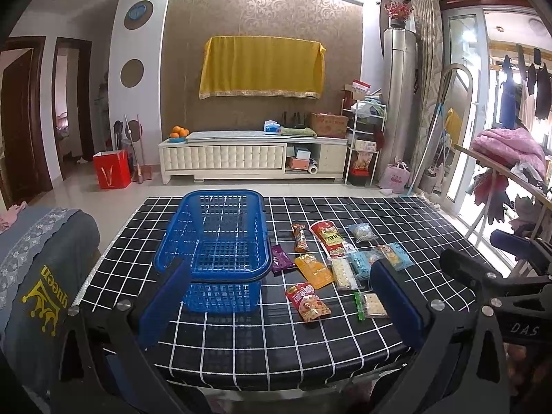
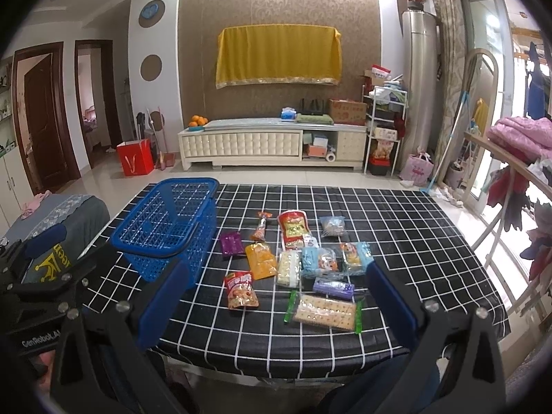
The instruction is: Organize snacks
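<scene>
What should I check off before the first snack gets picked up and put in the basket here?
1. Blue basket upright, opening up: ok.
2. Basket interior clear: ok, only mesh shows inside.
3. Left claw open and holding nothing: ok.
4. Right claw open and holding nothing: ok.
5. Snacks within view on the checked tablecloth: ok; the cracker pack lies nearest the right claw, the red pouch beside it.
6. Packs separated for a clean grab: not ok for the middle cluster, where the light blue packs overlap; the purple packet lies apart.
</scene>
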`<state>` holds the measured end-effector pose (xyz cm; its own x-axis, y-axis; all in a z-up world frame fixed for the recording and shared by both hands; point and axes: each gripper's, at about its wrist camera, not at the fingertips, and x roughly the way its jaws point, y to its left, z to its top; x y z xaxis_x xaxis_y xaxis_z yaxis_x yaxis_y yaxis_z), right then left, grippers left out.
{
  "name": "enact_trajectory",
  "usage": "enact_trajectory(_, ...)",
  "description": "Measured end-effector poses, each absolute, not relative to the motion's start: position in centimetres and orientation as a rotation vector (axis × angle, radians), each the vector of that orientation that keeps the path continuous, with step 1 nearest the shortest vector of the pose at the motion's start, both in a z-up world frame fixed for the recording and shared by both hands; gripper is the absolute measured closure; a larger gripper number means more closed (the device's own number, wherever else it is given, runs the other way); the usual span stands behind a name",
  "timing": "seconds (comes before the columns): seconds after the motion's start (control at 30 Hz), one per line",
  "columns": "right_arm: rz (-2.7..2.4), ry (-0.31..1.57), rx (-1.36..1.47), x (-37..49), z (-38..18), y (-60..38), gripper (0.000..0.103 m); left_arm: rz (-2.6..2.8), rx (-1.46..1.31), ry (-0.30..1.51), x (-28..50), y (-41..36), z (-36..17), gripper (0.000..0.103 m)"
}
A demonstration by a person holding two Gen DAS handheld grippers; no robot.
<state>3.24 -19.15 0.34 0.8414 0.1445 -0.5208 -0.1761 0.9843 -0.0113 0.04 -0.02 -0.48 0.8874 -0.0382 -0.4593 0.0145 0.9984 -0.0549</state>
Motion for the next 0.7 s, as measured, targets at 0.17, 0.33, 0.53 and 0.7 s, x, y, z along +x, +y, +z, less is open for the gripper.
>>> enact_trajectory(0.17, 0.176, 0.55, -0.056, 3.25, 0.32, -19.1, 0.0, -0.028, -0.059, 0.483, 0.03, 0.2, -0.5, 0.0)
enact_trajectory(0.33, 0.177, 0.551, -0.06, 3.21, 0.42, -18.99, 0.0, -0.025, -0.05, 0.48, -0.03, 0.1, -0.39, 0.0)
enact_trajectory(0.53, 0.189, 0.555, -0.059, 3.1, 0.4, -18.87, 0.0, -0.028, -0.047, 0.48, -0.14, 0.07, -0.48, 0.0)
enact_trajectory(0.7, 0.192, 0.556, -0.065, 3.16, 0.43, -18.77, 0.0, -0.027, -0.048, 0.48, -0.12, -0.05, -0.49, 0.0)
